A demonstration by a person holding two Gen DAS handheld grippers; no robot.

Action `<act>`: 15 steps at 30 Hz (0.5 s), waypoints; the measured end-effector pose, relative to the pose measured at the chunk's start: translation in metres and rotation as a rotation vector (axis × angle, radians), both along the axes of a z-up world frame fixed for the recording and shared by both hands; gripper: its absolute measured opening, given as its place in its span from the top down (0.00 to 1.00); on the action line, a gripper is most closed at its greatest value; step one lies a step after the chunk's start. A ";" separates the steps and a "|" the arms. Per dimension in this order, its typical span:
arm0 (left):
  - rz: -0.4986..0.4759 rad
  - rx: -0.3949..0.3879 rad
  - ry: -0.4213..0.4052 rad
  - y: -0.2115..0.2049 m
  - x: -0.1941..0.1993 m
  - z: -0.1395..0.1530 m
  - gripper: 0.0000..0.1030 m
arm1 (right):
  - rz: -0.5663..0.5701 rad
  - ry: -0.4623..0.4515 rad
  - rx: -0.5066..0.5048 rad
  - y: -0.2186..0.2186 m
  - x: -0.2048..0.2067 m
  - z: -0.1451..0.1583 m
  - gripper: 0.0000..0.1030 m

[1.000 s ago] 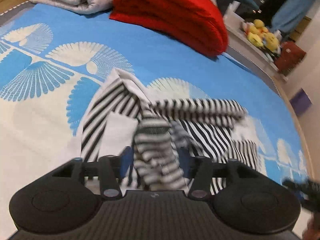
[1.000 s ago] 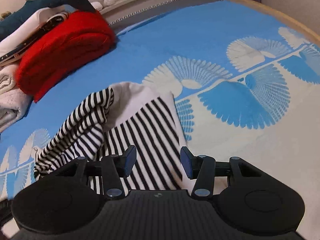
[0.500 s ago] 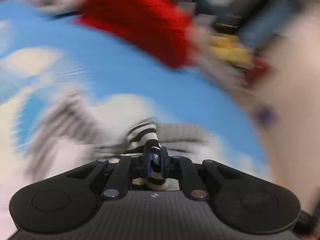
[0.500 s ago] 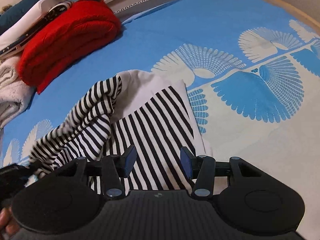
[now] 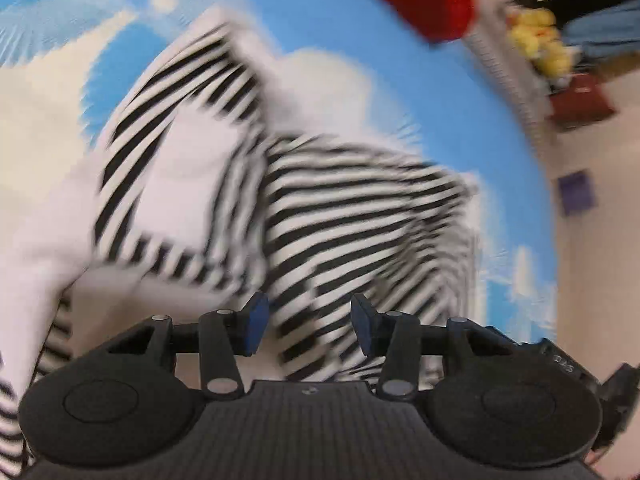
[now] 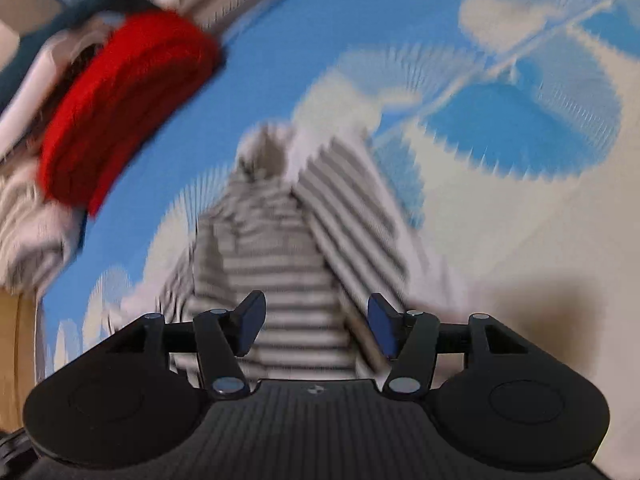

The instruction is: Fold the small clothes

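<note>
A black-and-white striped garment (image 5: 320,216) lies crumpled on the blue and white patterned bed sheet (image 5: 320,20), blurred by motion. My left gripper (image 5: 306,326) hangs just above its near part; the jaws are opening, with striped cloth showing in the gap and the pads clear of it. In the right wrist view the same garment (image 6: 288,256) stretches away from me, partly folded over itself. My right gripper (image 6: 314,326) is low over its near end, jaws opening, nothing pinched between the pads.
A folded red blanket (image 6: 120,112) lies at the back of the bed beside pale folded textiles (image 6: 28,232). Yellow plush toys (image 5: 540,40) and a dark red box (image 5: 580,96) sit beyond the bed's right edge, over the beige floor (image 5: 592,264).
The left gripper closed on a striped fold half a second ago and has since let go and spread. Both grippers have dropped closer to the garment. The right jaws have widened slightly.
</note>
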State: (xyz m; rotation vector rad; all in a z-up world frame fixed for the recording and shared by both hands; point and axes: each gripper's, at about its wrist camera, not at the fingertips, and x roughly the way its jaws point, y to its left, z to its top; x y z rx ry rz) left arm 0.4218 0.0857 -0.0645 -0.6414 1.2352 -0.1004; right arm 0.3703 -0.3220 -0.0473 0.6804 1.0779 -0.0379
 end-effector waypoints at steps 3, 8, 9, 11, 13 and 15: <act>0.027 -0.090 0.065 -0.004 0.000 -0.016 0.49 | 0.019 0.079 -0.023 0.011 0.005 -0.017 0.43; 0.031 -0.064 0.116 -0.020 -0.006 -0.032 0.64 | 0.061 0.151 -0.058 0.025 0.009 -0.042 0.77; 0.029 -0.070 0.106 -0.020 -0.006 -0.032 1.00 | 0.056 0.151 -0.053 0.027 0.008 -0.042 0.89; 0.055 -0.024 0.016 -0.013 -0.004 -0.012 0.98 | 0.009 0.099 0.016 0.024 0.004 -0.034 0.99; 0.066 0.081 -0.172 -0.001 -0.001 0.026 0.98 | -0.007 -0.017 0.101 0.023 0.000 -0.014 0.99; 0.113 0.121 -0.298 0.015 -0.001 0.050 0.98 | -0.004 -0.160 0.167 0.023 -0.007 0.012 0.99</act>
